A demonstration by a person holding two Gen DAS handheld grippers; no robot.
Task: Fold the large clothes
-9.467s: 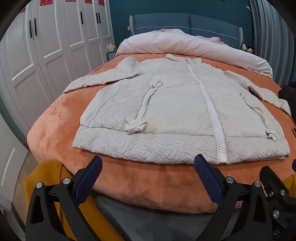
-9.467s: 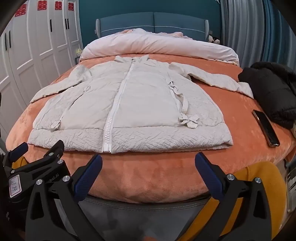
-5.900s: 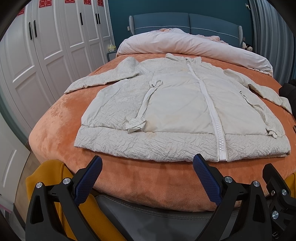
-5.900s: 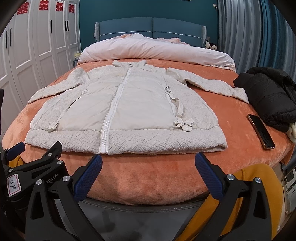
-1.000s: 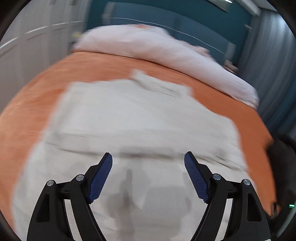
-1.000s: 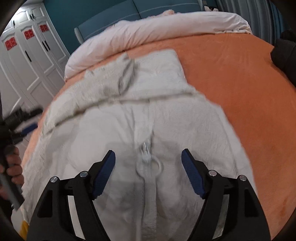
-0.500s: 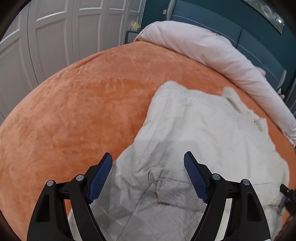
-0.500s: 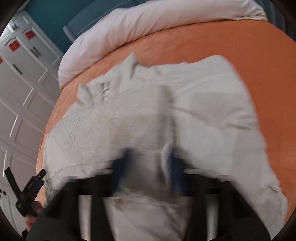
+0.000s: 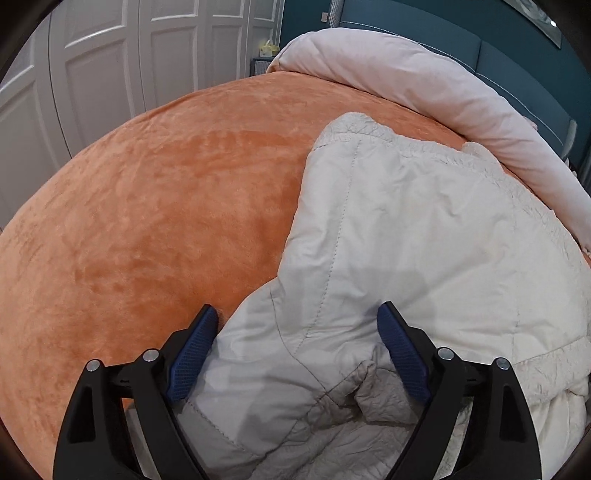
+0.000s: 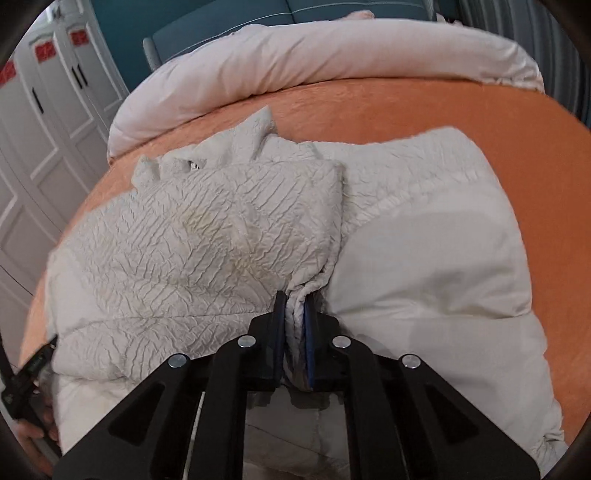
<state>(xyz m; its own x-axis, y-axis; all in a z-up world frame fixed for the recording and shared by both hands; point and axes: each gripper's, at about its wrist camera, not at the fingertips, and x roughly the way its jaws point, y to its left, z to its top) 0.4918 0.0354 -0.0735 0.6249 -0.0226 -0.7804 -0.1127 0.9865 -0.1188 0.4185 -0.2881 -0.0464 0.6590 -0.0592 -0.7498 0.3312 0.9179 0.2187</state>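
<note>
A large cream quilted jacket [image 9: 424, 229] lies partly folded on the orange bed cover [image 9: 147, 206]. My left gripper [image 9: 295, 332] is open, its blue pads either side of the jacket's folded left edge, low over the cloth. In the right wrist view my right gripper [image 10: 294, 306] is shut on a bunched crinkled fold of the jacket [image 10: 207, 236], with the smooth part of the jacket [image 10: 436, 266] to its right. The left gripper also shows at the far left edge of the right wrist view [image 10: 33, 365].
A rolled pale pink duvet [image 9: 424, 81] lies across the bed's far end, also in the right wrist view [image 10: 314, 55]. White wardrobe doors [image 9: 92, 66] stand to the left. A blue headboard [image 10: 229, 22] is behind. Bare orange bed cover [image 10: 406, 107] surrounds the jacket.
My right gripper has closed on a fold of the jacket; half a second ago it was blurred in motion. My left gripper has come lower and closer over the jacket's left edge.
</note>
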